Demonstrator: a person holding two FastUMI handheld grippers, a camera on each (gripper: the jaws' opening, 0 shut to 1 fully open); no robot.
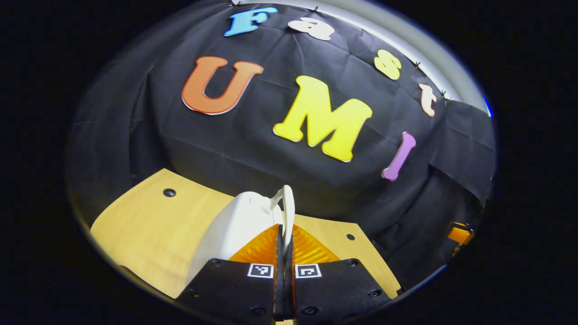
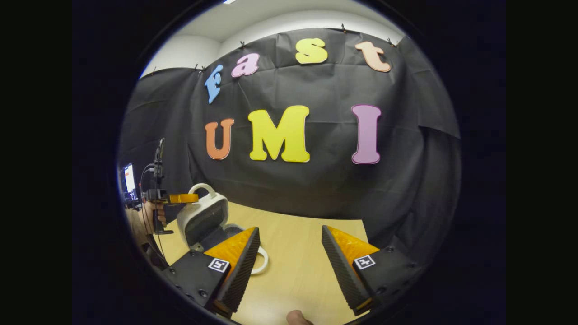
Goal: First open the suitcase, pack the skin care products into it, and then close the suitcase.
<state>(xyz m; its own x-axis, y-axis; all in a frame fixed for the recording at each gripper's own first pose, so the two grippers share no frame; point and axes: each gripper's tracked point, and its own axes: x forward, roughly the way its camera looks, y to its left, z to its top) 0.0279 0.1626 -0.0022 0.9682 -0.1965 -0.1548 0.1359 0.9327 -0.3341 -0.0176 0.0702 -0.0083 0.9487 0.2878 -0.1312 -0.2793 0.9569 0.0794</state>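
Observation:
The small white suitcase (image 2: 202, 220) stands open at the left of the wooden table (image 2: 293, 271), its lid raised and its dark inside showing. My left gripper (image 1: 285, 238) is shut on the lid's white handle (image 1: 287, 205), with the lid's shell (image 1: 235, 225) just left of the fingers. In the right gripper view, the left gripper (image 2: 183, 198) sits at the top of the lid, held by a hand (image 2: 151, 213). My right gripper (image 2: 289, 253) hovers over the table to the right of the case, open and holding nothing. A second white handle (image 2: 263, 263) lies by its left finger.
The table (image 1: 149, 225) ends close to the black cloth wall at the back and has small holes (image 1: 169, 192) in its top. A lit screen (image 2: 129, 178) stands far left. An orange object (image 1: 458, 234) sits beyond the table's right edge. A fingertip (image 2: 298, 318) shows at the bottom.

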